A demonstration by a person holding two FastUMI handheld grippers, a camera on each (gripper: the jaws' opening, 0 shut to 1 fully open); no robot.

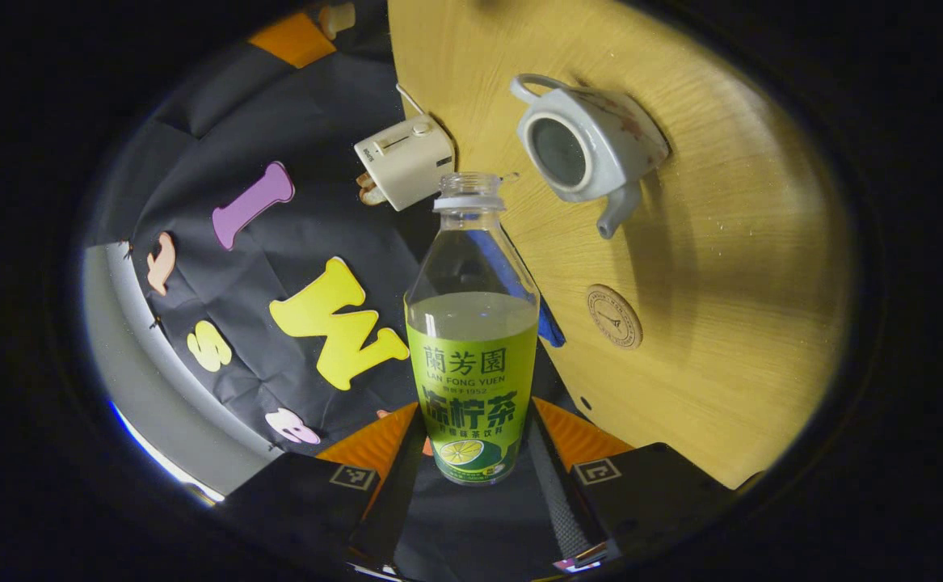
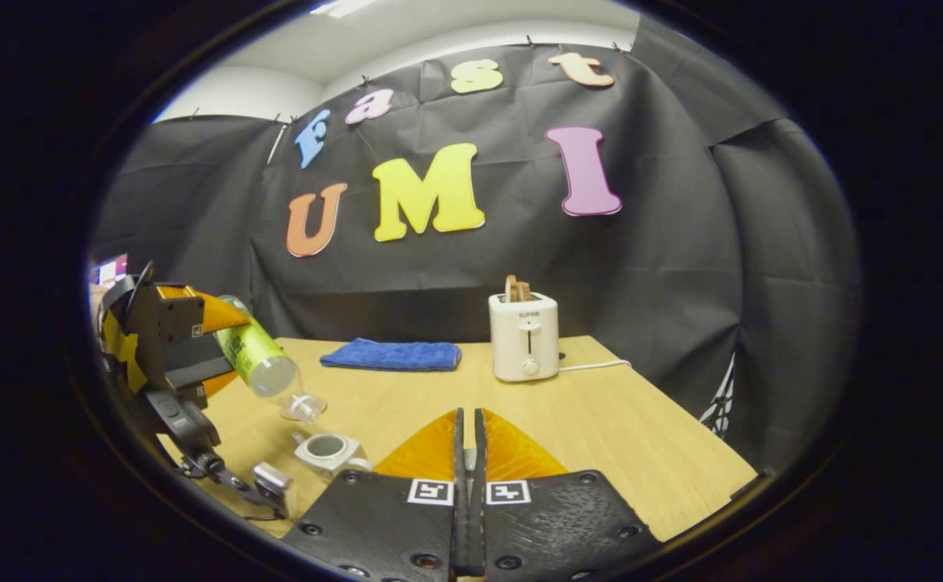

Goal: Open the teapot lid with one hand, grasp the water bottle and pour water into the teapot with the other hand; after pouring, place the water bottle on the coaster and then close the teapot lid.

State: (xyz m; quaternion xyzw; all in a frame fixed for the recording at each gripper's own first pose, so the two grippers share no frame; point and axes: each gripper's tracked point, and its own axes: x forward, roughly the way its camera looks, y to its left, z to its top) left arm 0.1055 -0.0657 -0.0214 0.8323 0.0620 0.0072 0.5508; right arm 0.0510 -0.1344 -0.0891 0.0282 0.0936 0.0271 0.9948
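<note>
My left gripper (image 1: pixel 473 440) is shut on a clear bottle (image 1: pixel 471 356) with a green label, uncapped and about half full of pale liquid. The bottle is tilted, its mouth pointing toward the white teapot (image 1: pixel 588 145), which stands on the wooden table with its top open. In the right gripper view the bottle (image 2: pixel 257 356) leans mouth-down just above the teapot (image 2: pixel 327 447), held by the left gripper (image 2: pixel 188 339). My right gripper (image 2: pixel 468 453) is raised over the table, its fingers pressed together on a small pale piece, apparently the lid's knob. A round cork coaster (image 1: pixel 614 316) lies near the teapot.
A white toaster (image 2: pixel 524 335) with bread in it stands at the back of the wooden table (image 2: pixel 600 428), its cord trailing right. A folded blue cloth (image 2: pixel 392 354) lies at the back left. Black cloth walls close the booth behind and at the right.
</note>
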